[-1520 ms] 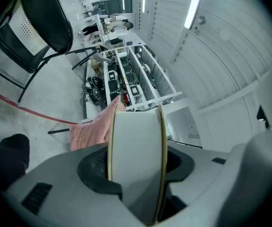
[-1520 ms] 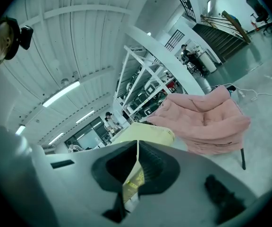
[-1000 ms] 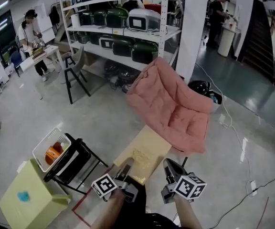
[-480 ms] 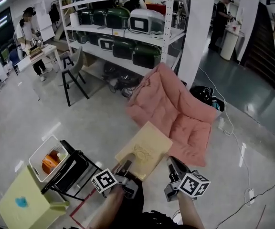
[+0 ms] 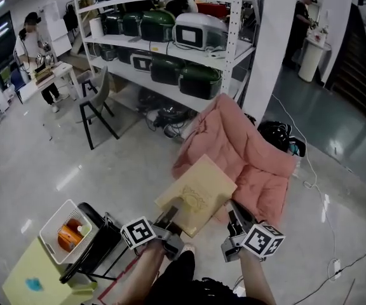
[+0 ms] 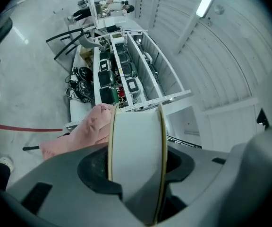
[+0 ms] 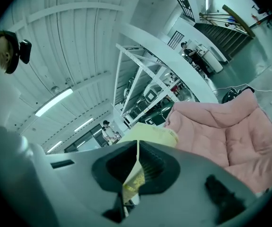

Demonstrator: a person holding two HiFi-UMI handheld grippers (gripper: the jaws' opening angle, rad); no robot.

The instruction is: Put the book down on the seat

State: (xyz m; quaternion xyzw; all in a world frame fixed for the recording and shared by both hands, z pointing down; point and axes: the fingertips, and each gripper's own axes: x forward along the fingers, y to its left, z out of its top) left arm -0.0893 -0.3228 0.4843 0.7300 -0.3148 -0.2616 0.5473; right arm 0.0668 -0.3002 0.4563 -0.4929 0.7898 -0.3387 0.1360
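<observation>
Holding thick pale-yellow hardcover book (image 5: 197, 194) aloft, pink padded fabric seat (image 5: 262, 170) at 1 o'clock; left tool (image 5: 172, 220) clamps its thickness, right tool (image 5: 237, 216) pinches cover. Mid-carry; next: lower flat onto seat.

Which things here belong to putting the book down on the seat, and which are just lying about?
For the job:
yellow book, clamped by the left gripper and the right gripper
pink cushioned seat just ahead

Lying about:
white basket
pale green box
shelf of appliances
grey chair
</observation>
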